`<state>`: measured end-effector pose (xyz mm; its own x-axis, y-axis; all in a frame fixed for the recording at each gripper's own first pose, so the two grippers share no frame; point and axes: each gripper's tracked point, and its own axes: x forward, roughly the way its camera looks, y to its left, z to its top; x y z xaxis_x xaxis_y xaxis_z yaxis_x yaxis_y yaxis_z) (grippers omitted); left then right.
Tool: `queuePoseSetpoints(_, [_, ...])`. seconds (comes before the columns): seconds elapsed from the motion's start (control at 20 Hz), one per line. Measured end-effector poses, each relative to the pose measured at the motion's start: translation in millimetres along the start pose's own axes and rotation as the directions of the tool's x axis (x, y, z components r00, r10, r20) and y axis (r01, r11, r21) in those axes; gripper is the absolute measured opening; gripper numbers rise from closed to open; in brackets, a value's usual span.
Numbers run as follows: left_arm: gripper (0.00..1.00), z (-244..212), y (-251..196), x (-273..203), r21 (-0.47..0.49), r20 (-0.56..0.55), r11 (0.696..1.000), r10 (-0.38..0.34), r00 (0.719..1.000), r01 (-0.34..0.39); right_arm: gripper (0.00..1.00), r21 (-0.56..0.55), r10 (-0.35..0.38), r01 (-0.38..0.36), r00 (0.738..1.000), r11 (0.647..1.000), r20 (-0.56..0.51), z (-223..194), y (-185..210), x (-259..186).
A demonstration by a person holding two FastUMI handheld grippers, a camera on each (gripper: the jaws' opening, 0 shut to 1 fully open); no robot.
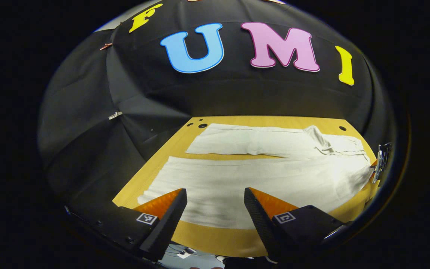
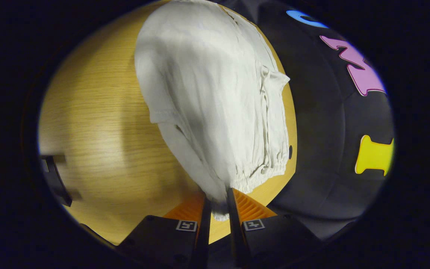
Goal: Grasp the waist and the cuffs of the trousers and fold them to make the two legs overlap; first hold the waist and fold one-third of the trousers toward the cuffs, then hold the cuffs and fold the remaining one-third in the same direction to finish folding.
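Observation:
White trousers (image 1: pixel 259 175) lie flat on the wooden table (image 1: pixel 215 239), legs side by side and apart, cuffs to the left, waist to the right. My left gripper (image 1: pixel 215 203) stands open over the near leg, a little way in from its cuff (image 1: pixel 146 194); nothing is between its fingers. The right gripper (image 1: pixel 381 160) shows at the waist end. In the right gripper view, my right gripper (image 2: pixel 218 203) is shut on the near corner of the gathered waist (image 2: pixel 263 172), and the trousers (image 2: pixel 215 93) stretch away from it with the cloth lifted slightly at the grip.
The table's near edge (image 1: pixel 215 252) runs just under my left fingers. Small holes (image 1: pixel 202 126) mark the table's far corners. The black cloth wall (image 1: pixel 237 97) rises right behind the table. The left gripper (image 2: pixel 54 183) shows at the left edge of the right gripper view, over bare wood (image 2: pixel 99 130).

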<state>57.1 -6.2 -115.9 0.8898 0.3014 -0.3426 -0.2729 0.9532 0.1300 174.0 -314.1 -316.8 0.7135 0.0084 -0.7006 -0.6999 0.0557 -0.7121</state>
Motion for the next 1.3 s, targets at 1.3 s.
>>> queuePoseSetpoints(1.3, [0.96, -137, 215, 121, 0.914, -0.337, 0.25, 0.031, 0.941, 0.319, 0.05, -0.014, 0.268, -0.269, 0.961, 0.963, -0.064, 8, 7, -3])
